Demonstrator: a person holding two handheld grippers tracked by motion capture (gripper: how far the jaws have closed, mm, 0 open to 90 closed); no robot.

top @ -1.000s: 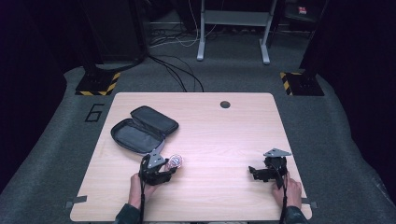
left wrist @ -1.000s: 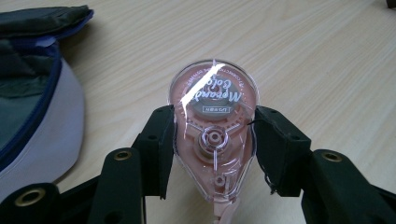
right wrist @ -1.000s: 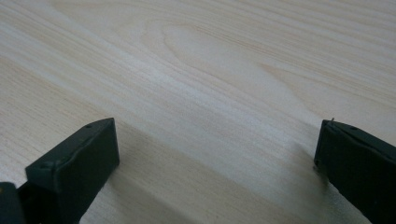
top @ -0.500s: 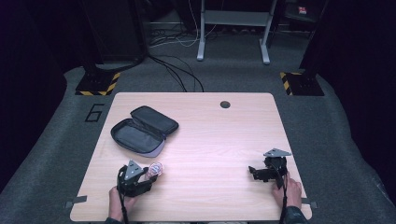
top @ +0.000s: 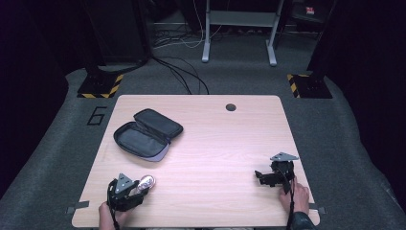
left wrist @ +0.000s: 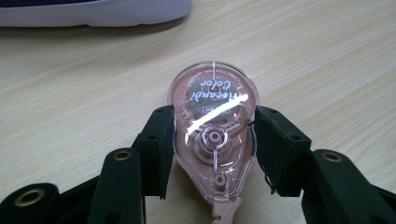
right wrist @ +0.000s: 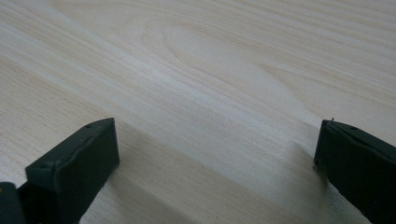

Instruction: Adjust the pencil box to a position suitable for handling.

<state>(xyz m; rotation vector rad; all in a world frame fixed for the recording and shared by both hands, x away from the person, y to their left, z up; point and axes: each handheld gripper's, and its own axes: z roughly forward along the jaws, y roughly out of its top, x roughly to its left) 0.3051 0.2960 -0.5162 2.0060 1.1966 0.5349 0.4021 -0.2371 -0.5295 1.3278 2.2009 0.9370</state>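
While the left gripper carries the work, these lines run outward from it.

Left gripper grip: both black pads press the flanks of a pink correction tape dispenser, so the jaws are pinching it about halfway between wide and closed.

Dispenser's place: near left part of the table, at the tip of the left gripper in the high view, just above or on the wood; I cannot tell which.

Dispenser's long axis: it runs along the gripper's own line, rounded clear body pointing away from the hand, narrow tape tip pointing back between the jaws toward the camera.

Deciding relation: the open pencil case lies farther out on the table and slightly to the right of the held dispenser, well apart from it; its grey inner half faces the near left, its zipped lid half lies behind.

Nearer hand: the left, by a wide margin.

Likely demand of the next move: in my judgement, a carry away from the person.

Right gripper: jaws spread wide over bare wood, holding nothing, resting at the near right, far from the case.
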